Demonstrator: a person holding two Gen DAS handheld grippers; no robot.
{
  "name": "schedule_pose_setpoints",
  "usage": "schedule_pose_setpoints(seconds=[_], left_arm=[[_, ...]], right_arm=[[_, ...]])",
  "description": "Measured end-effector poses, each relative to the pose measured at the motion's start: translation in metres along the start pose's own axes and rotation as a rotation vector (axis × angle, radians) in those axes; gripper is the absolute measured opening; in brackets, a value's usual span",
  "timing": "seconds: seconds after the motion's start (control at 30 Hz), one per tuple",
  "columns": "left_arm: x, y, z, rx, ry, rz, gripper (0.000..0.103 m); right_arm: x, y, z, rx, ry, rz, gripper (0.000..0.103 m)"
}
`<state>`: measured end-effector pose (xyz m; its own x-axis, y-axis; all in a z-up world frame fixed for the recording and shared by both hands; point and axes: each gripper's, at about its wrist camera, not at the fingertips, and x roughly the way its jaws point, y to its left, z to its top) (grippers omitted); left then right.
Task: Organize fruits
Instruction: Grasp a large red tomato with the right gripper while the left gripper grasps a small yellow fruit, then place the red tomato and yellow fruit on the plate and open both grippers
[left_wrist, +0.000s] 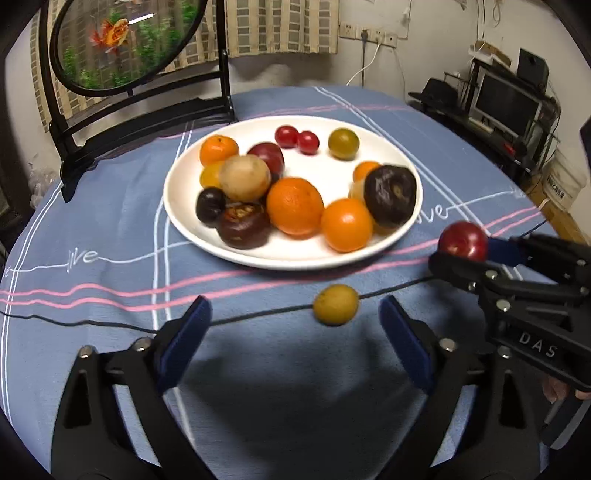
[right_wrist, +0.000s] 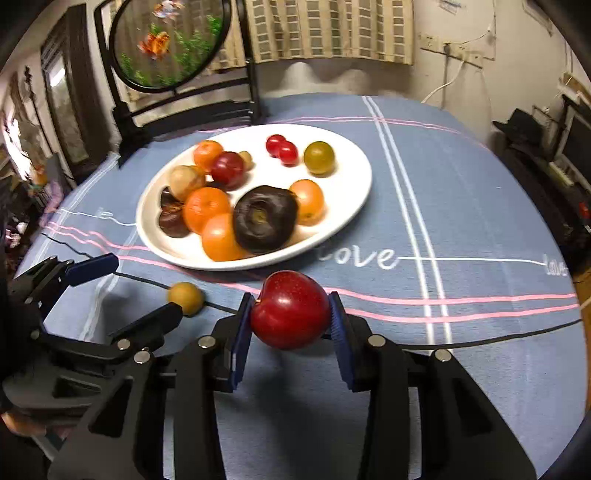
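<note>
White plate (right_wrist: 343, 218) holds mixed fruits; right gripper (right_wrist: 291, 314) clamps a red plum (right_wrist: 291, 308), left gripper (left_wrist: 295, 328) spread wide, empty.

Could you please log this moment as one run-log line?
right tongs: shut on red plum | left tongs: open, near yellow fruit | plate: loaded

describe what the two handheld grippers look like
Both the left gripper and the right gripper are angular black plastic frames with cut-out openings, silver bolt heads at the pivots and dark blue pads lining the fingers. White "DAS" lettering marks the right gripper's body.
</note>
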<state>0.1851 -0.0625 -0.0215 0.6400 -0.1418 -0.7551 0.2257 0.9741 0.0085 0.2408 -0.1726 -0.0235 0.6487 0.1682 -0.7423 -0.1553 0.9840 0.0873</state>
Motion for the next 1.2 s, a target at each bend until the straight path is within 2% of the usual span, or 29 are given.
schedule_pose_setpoints(seconds=[0.13, 0.3, 0.33, 0.37, 0.63, 0.87, 0.93, 1.07, 1.2], left_arm=[[0.01, 0.0, 0.0, -0.028, 0.016, 0.005, 0.085], [0.022, -0.013, -0.005, 0.02, 0.051, -0.004, 0.055], [0.022, -0.015, -0.006, 0.036, 0.043, -0.009, 0.047], [0.02, -0.017, -0.006, 0.049, 0.043, -0.036, 0.029], [-0.005, -0.004, 0.002, 0.009, -0.012, -0.05, 0.029], [-0.018, 0.01, 0.011, -0.024, -0.056, -0.007, 0.028], [-0.011, 0.014, 0.015, -0.036, -0.034, 0.009, 0.028], [-0.001, 0.018, 0.032, -0.023, -0.032, 0.042, 0.028], [0.011, 0.025, 0.05, -0.053, -0.03, 0.051, 0.028]], right_arm=[[0.001, -0.001, 0.001, 0.016, 0.004, 0.006, 0.04], [0.0, 0.002, 0.001, 0.004, 0.0, 0.011, 0.04], [0.001, 0.002, 0.001, 0.005, 0.002, 0.009, 0.04], [0.001, 0.001, 0.001, 0.006, 0.004, 0.005, 0.04], [-0.005, 0.003, 0.001, 0.004, -0.04, 0.002, 0.04], [-0.016, 0.007, 0.006, 0.008, -0.11, 0.015, 0.04], [-0.022, 0.013, 0.015, -0.007, -0.157, -0.041, 0.04], [-0.019, 0.022, 0.039, -0.032, -0.183, 0.0, 0.04], [0.005, 0.029, 0.061, -0.035, -0.182, 0.007, 0.041]])
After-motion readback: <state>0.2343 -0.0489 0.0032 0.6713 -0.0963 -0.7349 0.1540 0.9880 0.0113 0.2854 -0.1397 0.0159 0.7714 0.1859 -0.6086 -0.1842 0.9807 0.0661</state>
